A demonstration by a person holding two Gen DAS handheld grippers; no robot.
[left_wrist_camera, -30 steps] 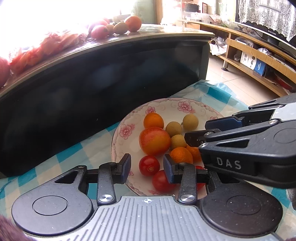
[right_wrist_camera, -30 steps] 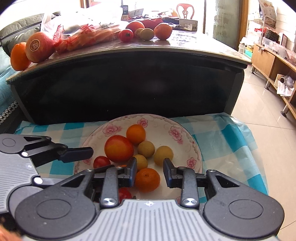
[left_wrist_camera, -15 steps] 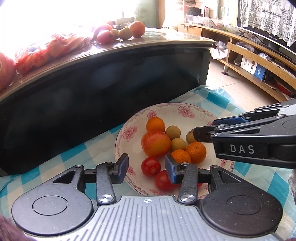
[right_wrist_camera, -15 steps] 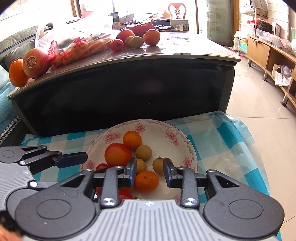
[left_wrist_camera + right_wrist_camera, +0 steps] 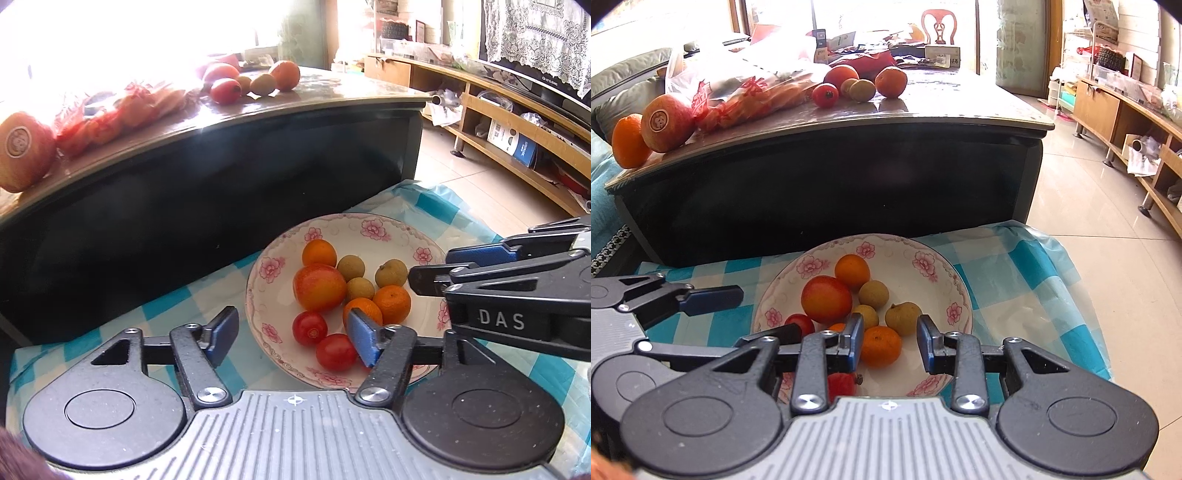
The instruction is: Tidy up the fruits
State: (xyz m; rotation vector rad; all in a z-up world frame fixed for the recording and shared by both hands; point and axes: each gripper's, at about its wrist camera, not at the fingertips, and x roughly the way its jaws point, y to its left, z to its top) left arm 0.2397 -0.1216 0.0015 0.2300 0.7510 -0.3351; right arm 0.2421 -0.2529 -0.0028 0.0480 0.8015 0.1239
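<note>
Sunlit living room, tiled floor, a dark table (image 5: 849,177) behind with loose fruit and a red-printed bag (image 5: 746,96) on top; in front of it, a blue checked cloth (image 5: 1008,273) carries the flowered plate (image 5: 373,229).

What has changed is on my left. A second ago the left tongs (image 5: 291,334) stood narrow over the near rim of the plate; now their jaws are opening and stand clearly wider, with nothing pinched between them. Two tomatoes (image 5: 309,328) lie just ahead of the gap, and the pads touch neither as far as I can see, though the right pad hides part of the nearer one. I read that as a let-go or a reset after dropping a piece onto the plate, not as a reach.

My right tongs (image 5: 890,345) have kept the same narrow gap throughout and have risen a little above the plate. A mandarin (image 5: 880,346) shows through that gap, close by the left pad, but it lies on the plate below and I see no pinch on it, so I count them as slightly spread and empty.

The fruit I have sorted so far sits together on the plate: a big red-orange fruit (image 5: 319,287), mandarins, three longans (image 5: 390,273), the tomatoes. More fruit is waiting on the table: an orange (image 5: 891,82), a tomato (image 5: 825,95) and others beside the bag. So the job looks part done, and both tongs are free for the next piece.
</note>
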